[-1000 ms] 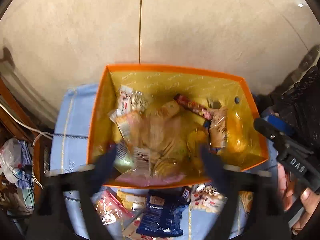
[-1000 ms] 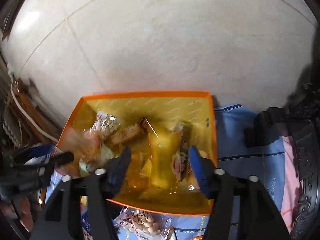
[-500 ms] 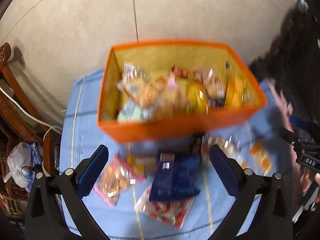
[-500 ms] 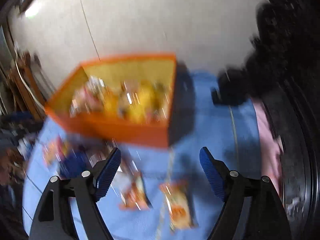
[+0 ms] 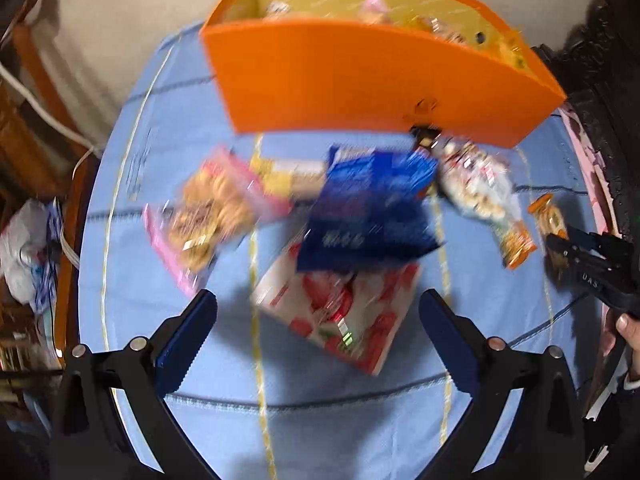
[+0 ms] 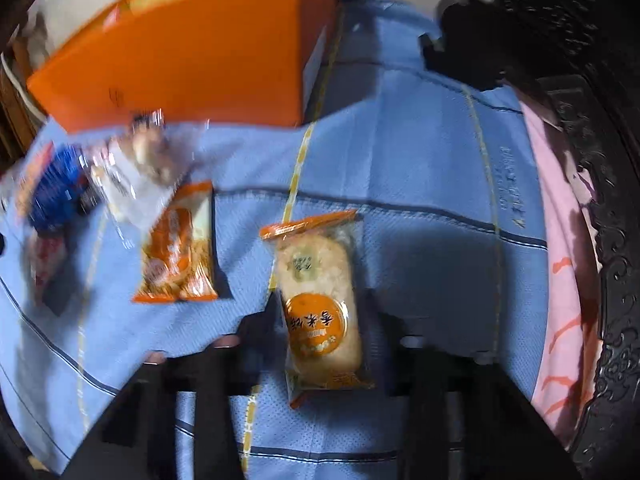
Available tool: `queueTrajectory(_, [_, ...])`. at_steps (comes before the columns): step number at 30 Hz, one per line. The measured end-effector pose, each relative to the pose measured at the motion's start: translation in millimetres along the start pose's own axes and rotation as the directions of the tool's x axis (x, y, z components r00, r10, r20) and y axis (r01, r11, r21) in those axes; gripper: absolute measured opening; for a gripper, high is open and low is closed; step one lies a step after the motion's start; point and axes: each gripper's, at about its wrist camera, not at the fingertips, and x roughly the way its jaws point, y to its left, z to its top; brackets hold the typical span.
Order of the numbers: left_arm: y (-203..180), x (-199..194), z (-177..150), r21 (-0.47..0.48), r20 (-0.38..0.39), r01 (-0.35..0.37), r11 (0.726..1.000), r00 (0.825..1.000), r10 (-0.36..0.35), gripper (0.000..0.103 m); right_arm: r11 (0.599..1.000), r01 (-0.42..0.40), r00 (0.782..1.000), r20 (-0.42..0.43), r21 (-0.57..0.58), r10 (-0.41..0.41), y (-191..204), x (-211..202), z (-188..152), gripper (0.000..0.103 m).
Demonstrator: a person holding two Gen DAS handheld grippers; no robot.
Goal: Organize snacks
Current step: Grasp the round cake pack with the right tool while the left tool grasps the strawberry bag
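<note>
An orange box (image 5: 360,80) with snacks inside stands at the far side of a blue cloth (image 5: 320,420). In front of it lie loose packets: a pink cookie packet (image 5: 200,220), a blue bag (image 5: 368,208), a red-and-white packet (image 5: 340,312) and a clear packet (image 5: 472,188). My left gripper (image 5: 318,336) is open just above the red-and-white packet. My right gripper (image 6: 320,340) points down over a rice-cracker packet (image 6: 320,280) with an orange label. Its blurred jaws are closing, with the packet between them and not visibly squeezed. A second orange packet (image 6: 180,248) lies to the left.
Dark carved wooden furniture (image 6: 600,200) and a pink cloth (image 6: 560,240) border the right side. On the left are a wooden chair (image 5: 28,140), a white cable (image 5: 52,120) and a plastic bag (image 5: 24,248). A person's hand (image 5: 628,328) holds the right tool.
Both grippers have come back from above the orange box and dropped toward the cloth. The box now sits high in both views. The right jaws have narrowed around the rice-cracker packet.
</note>
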Motion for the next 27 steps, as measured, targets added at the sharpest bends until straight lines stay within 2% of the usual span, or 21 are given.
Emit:
queueTrajectory(3, [10, 5, -12, -0.02, -0.02, -0.002, 1.0, 1.0, 0.001, 0.099, 0.997, 0.039, 0.999, -0.001, -0.064, -0.039, 11, 0, -2, 0.036])
queueTrajectory(7, [10, 12, -22, -0.016, -0.043, 0.003, 1.0, 0.999, -0.004, 0.099, 0.999, 0.004, 1.0, 0.0, -0.034, -0.004, 7, -6, -8, 0.036])
queueTrajectory(9, [4, 17, -25, 0.015, -0.053, -0.001, 1.0, 0.999, 0.002, 0.099, 0.998, -0.057, 0.998, 0.018, 0.02, 0.056, 1, -15, -14, 0.036])
queueTrajectory(12, [-9, 22, -26, 0.063, -0.051, -0.001, 0.998, 0.999, 0.005, 0.099, 0.994, -0.098, 0.994, 0.045, 0.048, 0.096, -1, -29, -23, 0.036])
queueTrajectory(16, [-27, 35, -22, 0.141, -0.046, -0.047, 0.989, 0.997, 0.054, 0.099, 0.989, -0.133, 0.99, 0.056, 0.064, 0.13, 2, -40, -34, 0.036])
queueTrajectory(22, [-35, 59, -15, 0.153, -0.055, -0.051, 0.987, 0.997, 0.06, 0.099, 0.987, -0.148, 0.989, 0.037, 0.068, 0.145, 8, -43, -44, 0.036])
queueTrajectory(24, [-37, 68, -13, 0.166, -0.051, -0.054, 0.985, 0.997, 0.063, 0.096, 0.985, -0.16, 0.987, 0.04, 0.066, 0.157, 7, -42, -42, 0.036])
queueTrajectory(26, [-36, 69, -10, 0.158, -0.03, -0.018, 0.987, 0.999, 0.023, 0.094, 0.984, -0.171, 0.985, 0.047, 0.057, 0.168, 12, -45, -40, 0.036])
queueTrajectory(27, [-35, 68, -9, 0.156, -0.023, -0.013, 0.988, 1.0, 0.017, 0.079, 0.983, -0.176, 0.983, 0.053, 0.05, 0.173, 13, -47, -39, 0.036])
